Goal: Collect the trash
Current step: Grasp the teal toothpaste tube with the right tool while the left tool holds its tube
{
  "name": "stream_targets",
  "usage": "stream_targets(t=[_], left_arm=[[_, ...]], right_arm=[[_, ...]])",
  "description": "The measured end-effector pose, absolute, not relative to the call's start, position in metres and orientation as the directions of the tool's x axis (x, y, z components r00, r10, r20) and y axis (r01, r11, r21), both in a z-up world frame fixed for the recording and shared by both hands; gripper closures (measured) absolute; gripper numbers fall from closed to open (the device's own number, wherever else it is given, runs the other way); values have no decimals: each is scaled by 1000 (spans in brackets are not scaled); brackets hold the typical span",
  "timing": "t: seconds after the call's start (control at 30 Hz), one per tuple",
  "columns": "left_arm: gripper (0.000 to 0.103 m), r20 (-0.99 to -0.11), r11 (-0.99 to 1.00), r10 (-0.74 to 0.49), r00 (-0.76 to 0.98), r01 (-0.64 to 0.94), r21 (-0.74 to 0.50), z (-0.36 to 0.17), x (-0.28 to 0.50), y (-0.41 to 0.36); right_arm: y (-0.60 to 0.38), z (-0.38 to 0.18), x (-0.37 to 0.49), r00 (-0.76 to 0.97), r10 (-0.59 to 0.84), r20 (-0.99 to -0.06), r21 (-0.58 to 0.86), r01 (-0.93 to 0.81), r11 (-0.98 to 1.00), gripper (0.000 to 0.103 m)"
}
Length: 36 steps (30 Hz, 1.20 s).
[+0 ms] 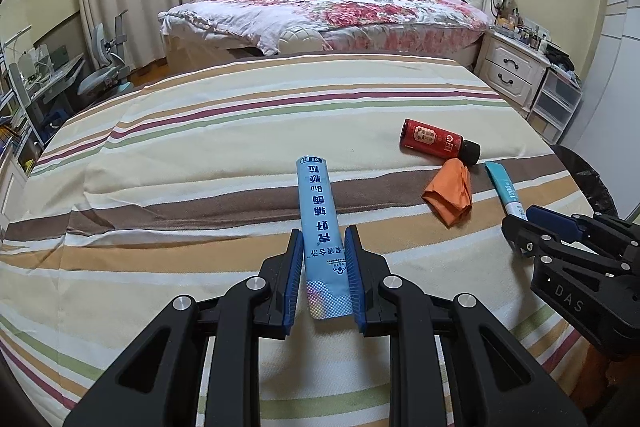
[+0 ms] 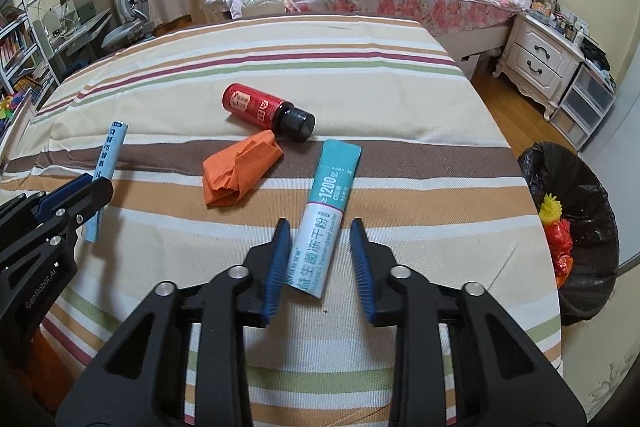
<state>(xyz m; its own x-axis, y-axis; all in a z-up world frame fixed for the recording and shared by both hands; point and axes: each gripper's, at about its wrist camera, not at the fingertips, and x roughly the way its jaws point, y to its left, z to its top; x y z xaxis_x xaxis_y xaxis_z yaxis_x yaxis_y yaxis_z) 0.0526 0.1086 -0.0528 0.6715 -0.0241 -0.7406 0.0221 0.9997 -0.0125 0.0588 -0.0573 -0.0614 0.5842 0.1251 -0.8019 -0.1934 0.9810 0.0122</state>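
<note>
- Right wrist view alone shows the black-lined trash bin (image 2: 576,239) beside the striped table (image 2: 280,67).
- Left gripper (image 1: 323,247): jaws closed against the light-blue sachet (image 1: 318,211).
- Right gripper (image 2: 320,239): jaws open, straddling the teal sachet (image 2: 326,211) lying on the cloth, untouched.

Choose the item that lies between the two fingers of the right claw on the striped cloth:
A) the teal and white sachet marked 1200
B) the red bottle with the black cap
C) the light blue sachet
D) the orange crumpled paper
A: in the right wrist view the teal and white sachet lies between the open fingers of the right claw, while the light blue sachet sits in the left claw.
</note>
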Motion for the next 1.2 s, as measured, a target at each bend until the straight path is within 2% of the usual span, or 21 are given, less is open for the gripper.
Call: stream_targets(t=[0.07,0.43,1.2], left_arm=[[81,-742,1000,-27,670,24,-14,-54,52,107],[81,-747,999,-34,664,34,-15,-56,51,102],[81,-743,998,-56,667,59,-22,-56,47,90]], right_arm=[[-56,-61,58,584,124,-802,8,-198,980,80],[-56,-60,54,588,133,-798,12,-205,979,86],[-67,-53,45,606,155,-780,46,-191,981,87]])
